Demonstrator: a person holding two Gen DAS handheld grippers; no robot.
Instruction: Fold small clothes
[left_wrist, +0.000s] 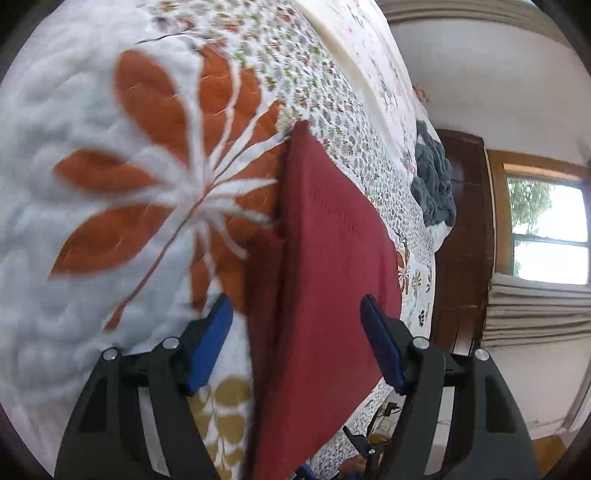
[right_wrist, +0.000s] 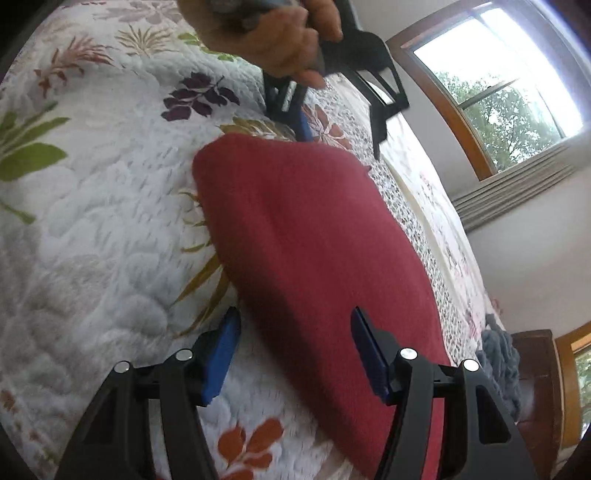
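My left gripper (left_wrist: 295, 339) stood with its blue pads (left_wrist: 210, 343) spread wide, holding nothing, and the folded red garment (left_wrist: 325, 280) ran up between them toward 12 o'clock. My right gripper (right_wrist: 295, 350) was likewise parted and empty, its right-hand pad over the near end of that garment (right_wrist: 314, 251) and its left-hand pad over bare quilt. From the right wrist view, the left gripper (right_wrist: 325, 110) hung at 12 o'clock beyond the garment's far edge, gripped by a hand (right_wrist: 280, 40). The garment lay flat on a white floral quilt (right_wrist: 92, 229). At 3 o'clock from the left wrist, a grey knitted blanket (left_wrist: 434, 184) was heaped at the bed's edge. I saw no containers.
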